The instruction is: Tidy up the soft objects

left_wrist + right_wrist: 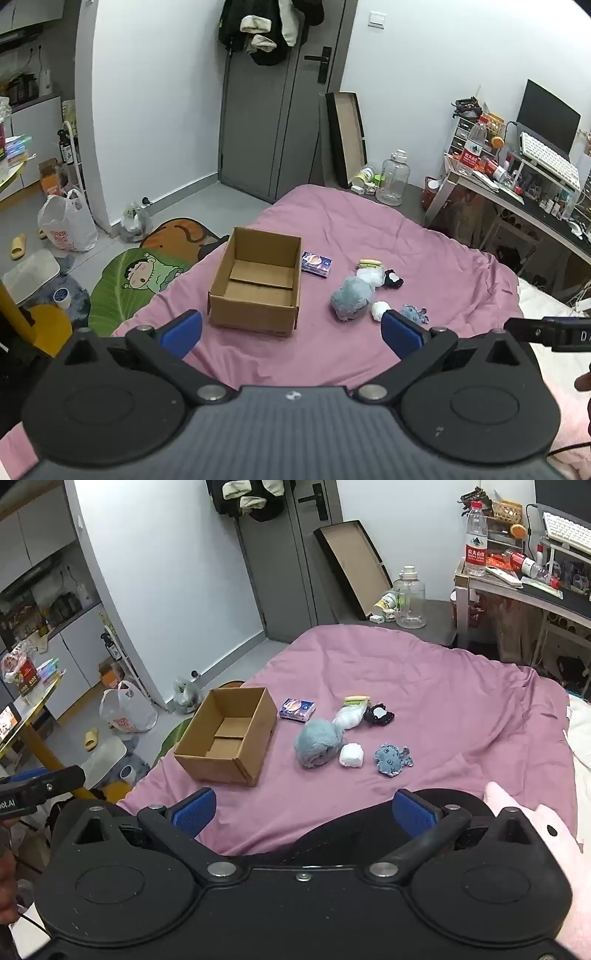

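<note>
Both grippers hang over the near edge of a bed covered in a pink sheet (369, 229), angled downward, with nothing between their blue-padded fingers. The left gripper (291, 332) has its fingers spread as wide as they go and empty; the right gripper (304, 810) stands the same way, wide apart and holding nothing.

Ahead of the left gripper's fingers, just beyond its left pad, sits an open cardboard box (255, 288), empty inside. Farther on and toward its right finger lies the cluster of soft things: a blue-grey plush ball (351, 297), a small white rolled bundle (380, 309) just beside it, and a little blue knitted toy (414, 314) close to the right pad. Behind these are a pale white soft bundle (370, 275), a black-and-white plush (392, 278) and a yellow-green item (369, 263). A small blue packet (316, 264) lies between the box and the cluster.

A pink plush (532, 823) rests beside the right gripper's right finger.
</note>
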Tool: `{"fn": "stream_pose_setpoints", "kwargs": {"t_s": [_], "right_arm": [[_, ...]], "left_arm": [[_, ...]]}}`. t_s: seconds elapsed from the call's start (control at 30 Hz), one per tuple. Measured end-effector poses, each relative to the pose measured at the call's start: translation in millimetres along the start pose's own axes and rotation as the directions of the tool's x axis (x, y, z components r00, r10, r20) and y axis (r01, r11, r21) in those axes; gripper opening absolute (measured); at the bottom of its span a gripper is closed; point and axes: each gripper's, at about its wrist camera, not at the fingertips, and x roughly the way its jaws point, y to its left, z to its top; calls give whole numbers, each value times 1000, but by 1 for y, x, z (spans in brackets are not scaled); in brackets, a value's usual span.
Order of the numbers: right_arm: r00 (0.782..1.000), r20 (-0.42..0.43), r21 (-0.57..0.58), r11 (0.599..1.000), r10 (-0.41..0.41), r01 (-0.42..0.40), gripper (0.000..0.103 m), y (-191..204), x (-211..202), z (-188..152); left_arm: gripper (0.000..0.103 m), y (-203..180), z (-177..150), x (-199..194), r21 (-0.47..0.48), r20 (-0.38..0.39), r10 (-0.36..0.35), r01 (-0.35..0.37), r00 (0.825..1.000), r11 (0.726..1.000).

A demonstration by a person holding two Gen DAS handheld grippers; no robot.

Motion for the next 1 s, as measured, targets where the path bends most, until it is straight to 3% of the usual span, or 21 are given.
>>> {"fn": "stream_pose_setpoints", "kwargs": {"t_s": [0.03, 0.13, 0.4, 0.47, 1.0], "right_arm": [[1000, 5, 1, 1000, -2, 2, 103, 1, -1, 0], [999, 41, -20, 1000, -8, 9, 103, 9, -9, -5], [1000, 25, -9, 1000, 12, -12, 103, 5, -18, -5], [1000, 25, -5, 1000, 12, -12, 103, 4, -17, -5], [1000, 26, -6, 1000, 8, -8, 103, 6, -17, -6]], "left_arm": [[102, 2, 0, -1, -36, 7, -34, 35, 999, 999], [102, 3, 0, -1, -26, 2, -42, 42, 999, 999], [102, 33, 12, -17, -12, 0, -56, 56, 998, 998], [102, -9, 7, -12, -1, 5, -19, 19, 1000, 1000], [102, -2, 3, -14, -14, -6, -20, 20, 1000, 1000]]}}
